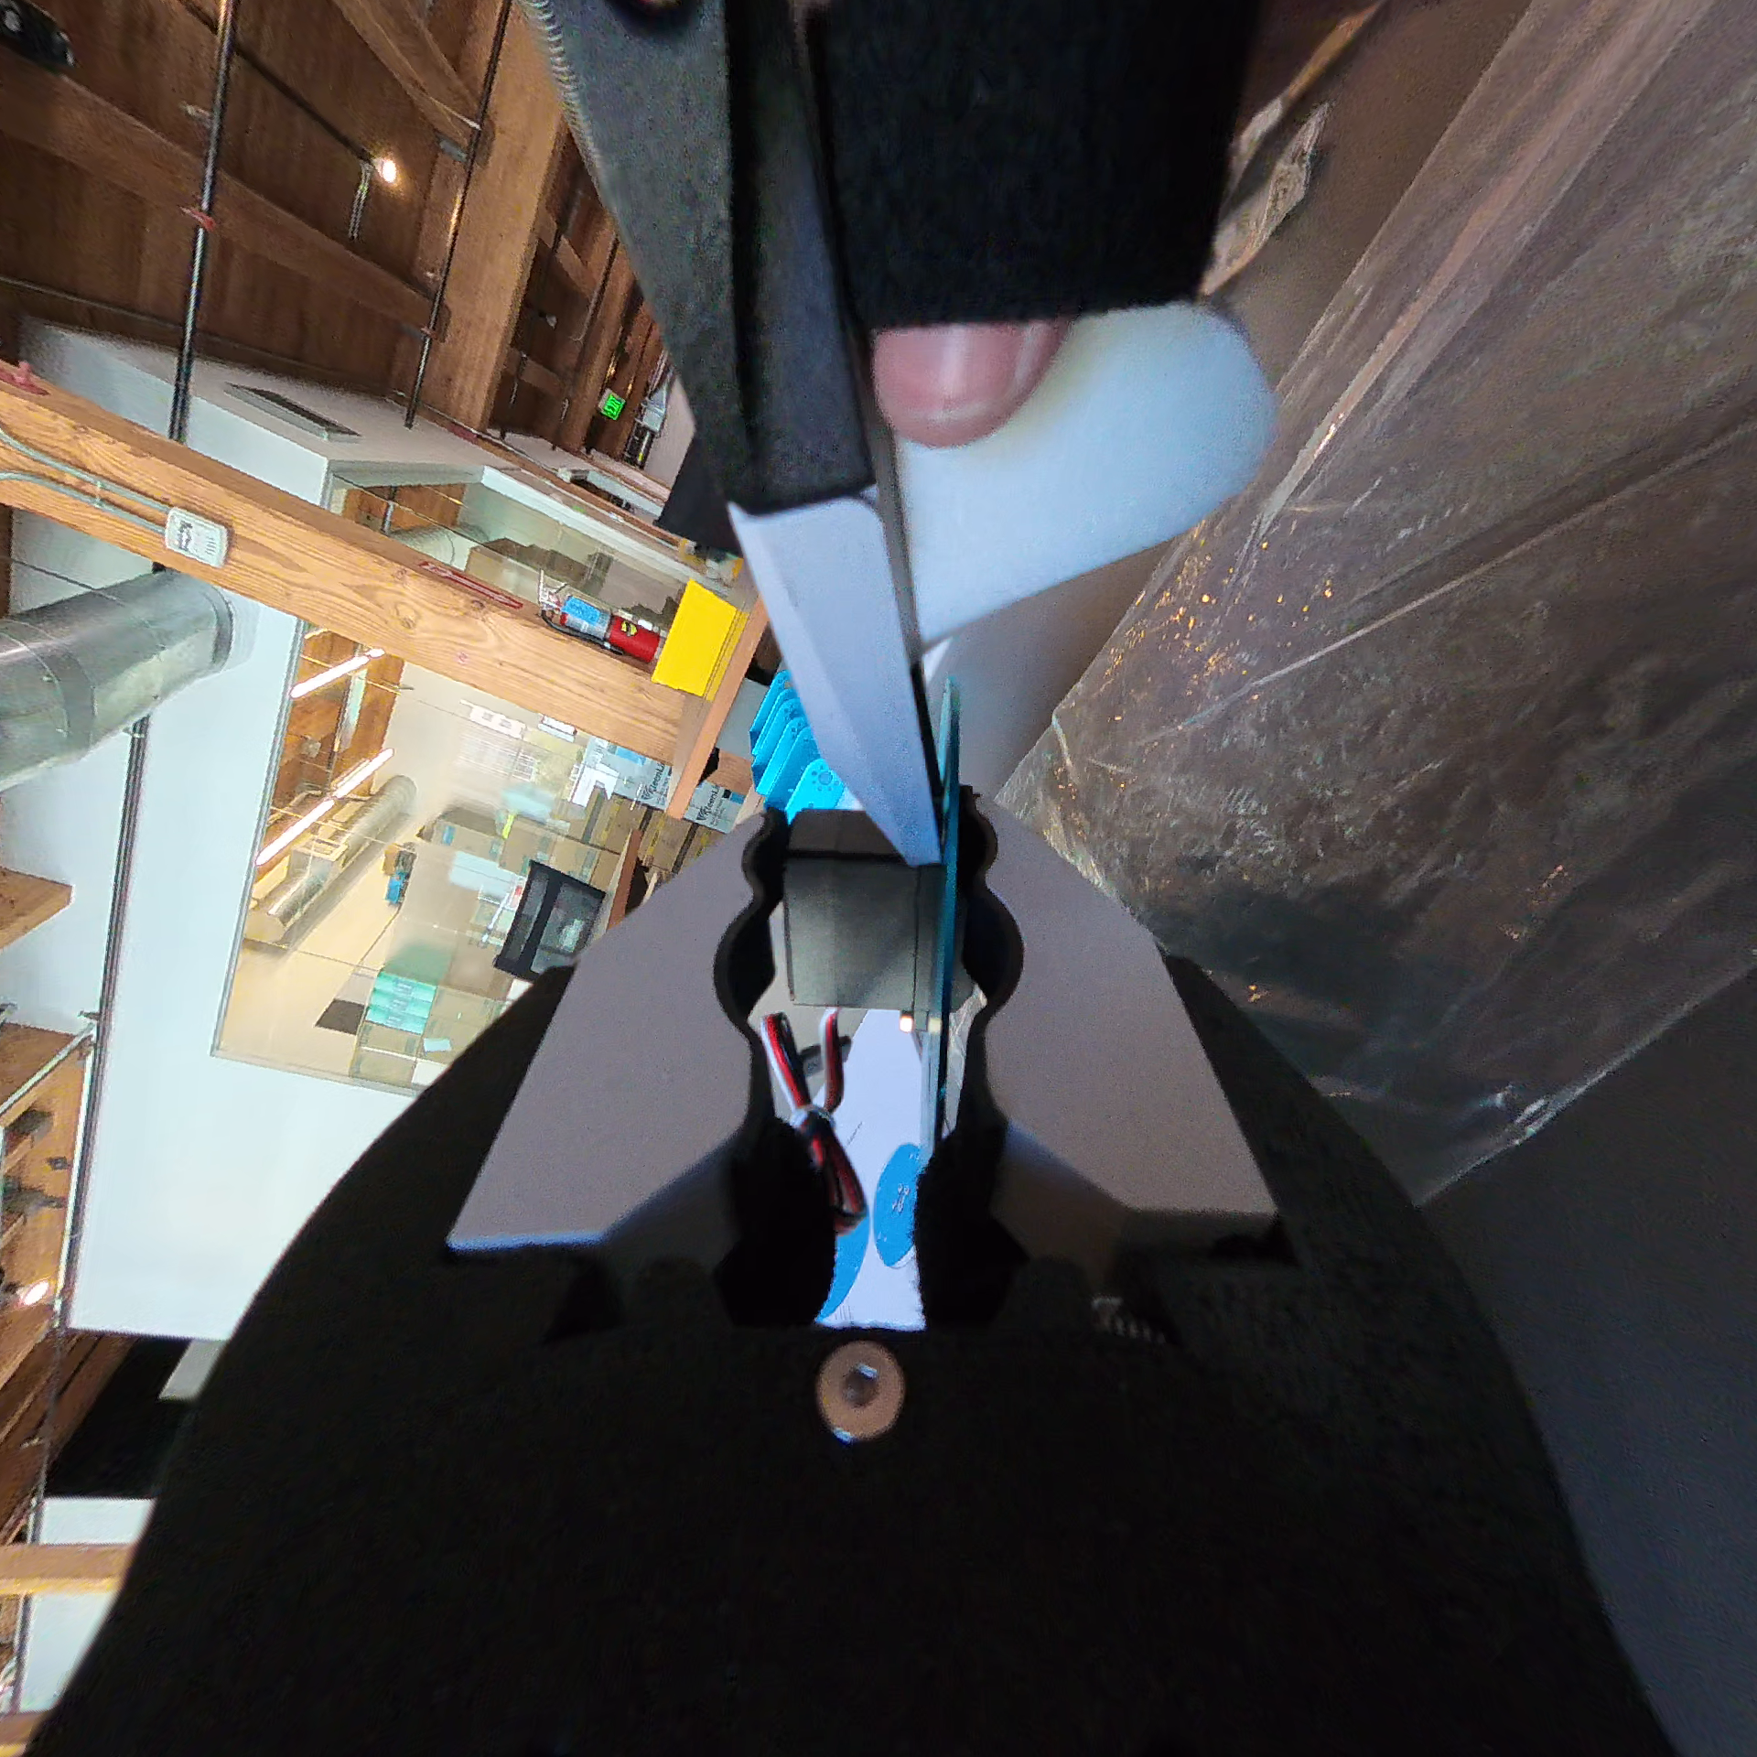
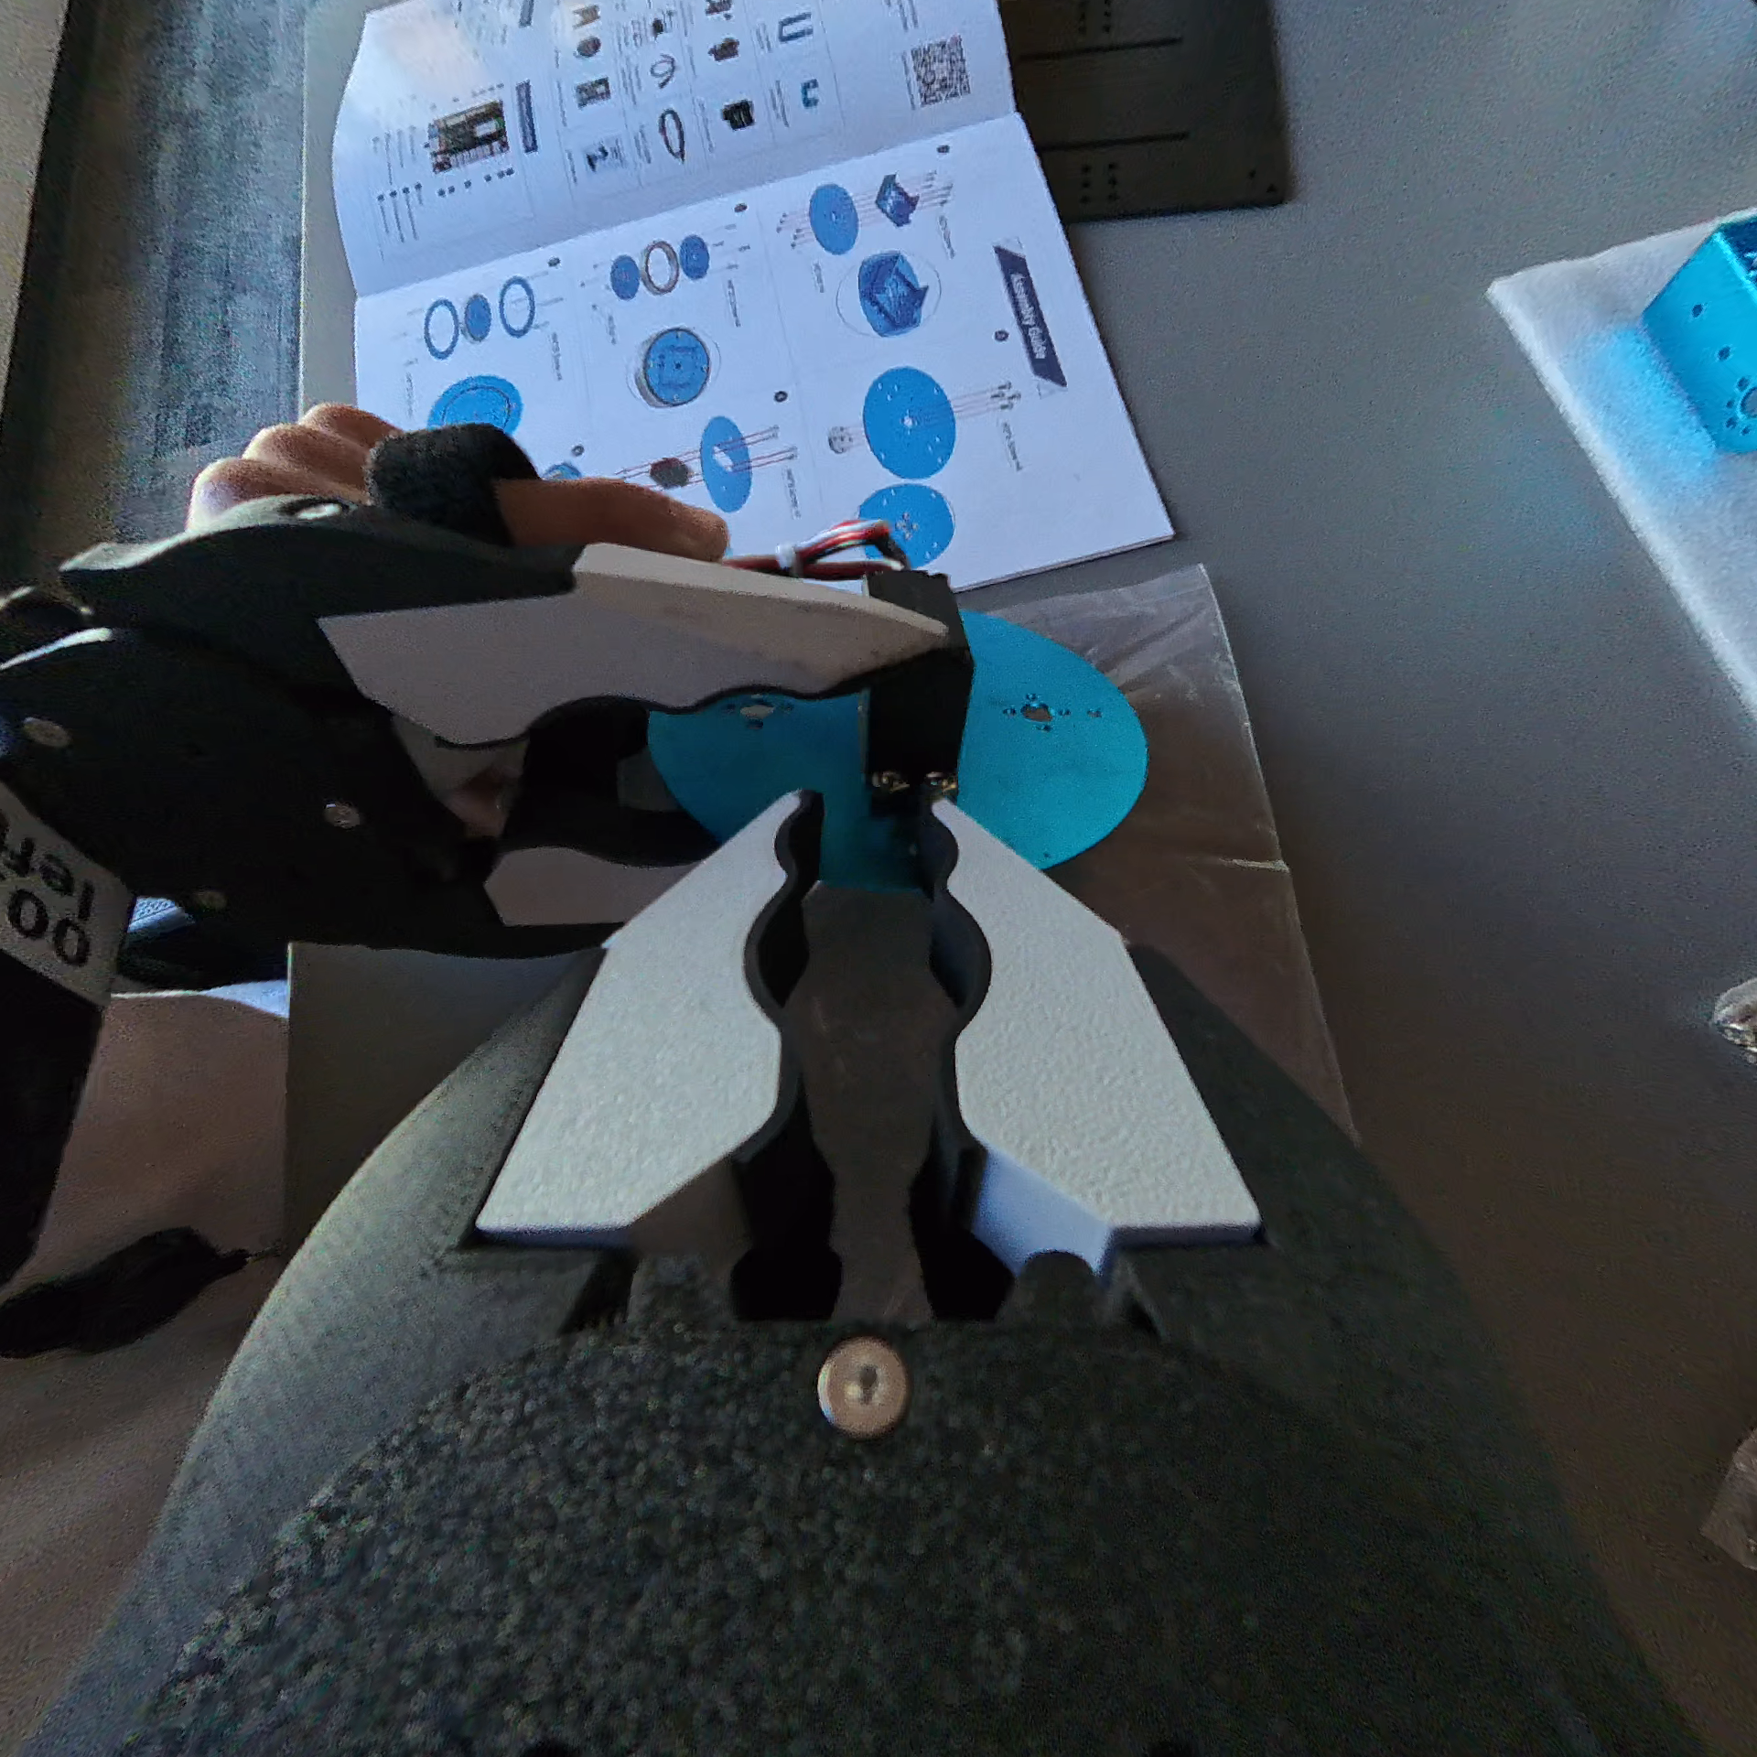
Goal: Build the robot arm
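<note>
Grey tabletop (image 2: pixel 1379 570); timber-beamed workshop behind. Left gripper (image 1: pixel 870 913): pressed together on black servo block (image 1: pixel 846 936) and blue disc (image 2: pixel 1046 751), apparently clamping the two as one unit. Red-white-black wires (image 1: pixel 827 1141) trail from the block. Right gripper (image 2: pixel 870 837): narrowly parted, tips at the disc's near edge, pinching nothing visible. Beneath: clear plastic bag (image 2: pixel 1188 646), open assembly leaflet (image 2: pixel 761 285). Blue bracket (image 2: pixel 1711 333) on white foam (image 2: pixel 1597 380), well apart.

Left hand-held gripper (image 1: pixel 870 913) clamps grey block (image 1: pixel 846 936) (wires (image 1: pixel 818 1122) trailing).
</note>
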